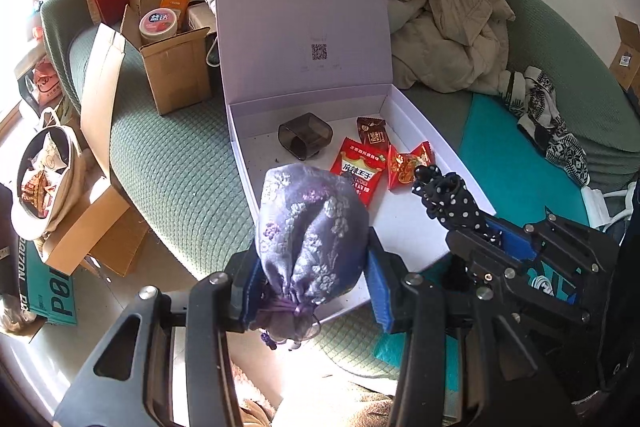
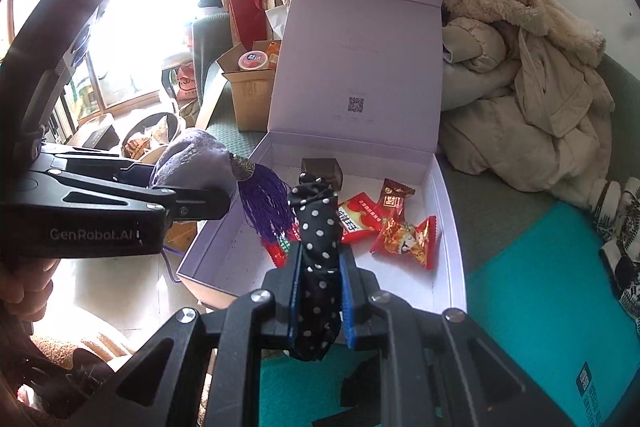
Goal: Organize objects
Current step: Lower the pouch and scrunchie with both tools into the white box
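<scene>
I hold the pouch (image 1: 310, 231) in the left gripper (image 1: 312, 283) and the dotted cloth (image 2: 316, 267) pinched tight in the right gripper (image 2: 320, 291), both over the box (image 1: 440, 147) front edge, bare floor below.

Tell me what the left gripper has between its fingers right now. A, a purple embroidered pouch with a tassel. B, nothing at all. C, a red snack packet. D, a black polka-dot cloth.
A: the left gripper is clamped on the purple embroidered pouch, whose tassel hangs down in the right wrist view, while the black polka-dot cloth sits in the right gripper.
</scene>
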Motion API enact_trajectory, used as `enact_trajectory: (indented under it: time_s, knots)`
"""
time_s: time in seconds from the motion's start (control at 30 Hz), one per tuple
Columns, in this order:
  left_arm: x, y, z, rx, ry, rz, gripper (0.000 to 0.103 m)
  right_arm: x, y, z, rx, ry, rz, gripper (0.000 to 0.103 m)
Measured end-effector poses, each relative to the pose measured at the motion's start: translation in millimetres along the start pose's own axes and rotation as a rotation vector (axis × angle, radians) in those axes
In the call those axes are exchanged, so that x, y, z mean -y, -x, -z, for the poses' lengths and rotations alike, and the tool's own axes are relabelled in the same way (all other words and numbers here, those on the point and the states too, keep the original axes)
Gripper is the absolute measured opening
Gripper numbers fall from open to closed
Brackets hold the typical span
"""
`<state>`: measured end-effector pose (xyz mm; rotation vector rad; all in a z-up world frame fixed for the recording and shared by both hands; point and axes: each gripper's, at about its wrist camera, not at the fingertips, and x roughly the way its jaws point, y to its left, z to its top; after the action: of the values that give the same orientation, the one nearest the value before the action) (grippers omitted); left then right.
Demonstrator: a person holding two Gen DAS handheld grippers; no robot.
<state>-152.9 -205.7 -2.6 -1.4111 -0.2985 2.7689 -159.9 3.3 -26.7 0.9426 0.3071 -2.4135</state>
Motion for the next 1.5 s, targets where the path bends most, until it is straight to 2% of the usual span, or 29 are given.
enact_trajectory:
  time_s: [0.57, 0.87, 1.17, 1.5]
  knots:
    - [-19.3, -60.3, -84.7, -0.011, -0.078, 0.029, 0.042, 22.4, -58.4, -49.5, 0.000, -0.051, 0.046, 0.016]
    - [-20.8, -97.4, -121.5, -0.018, -0.104, 0.036, 0.042, 36.6, -92.3, -65.9, -0.017, -0.064, 0.043, 0.016]
    - [-17.3, -138.9, -136.0, -0.045, -0.121, 0.044, 0.042, 44.7, -119.4, -69.2, -0.059, -0.040, 0.045, 0.016]
    - [-8.5, -176.3, -132.9, -0.104, -0.125, 0.023, 0.042, 53.2, -138.4, -59.5, -0.108, -0.052, 0.042, 0.016]
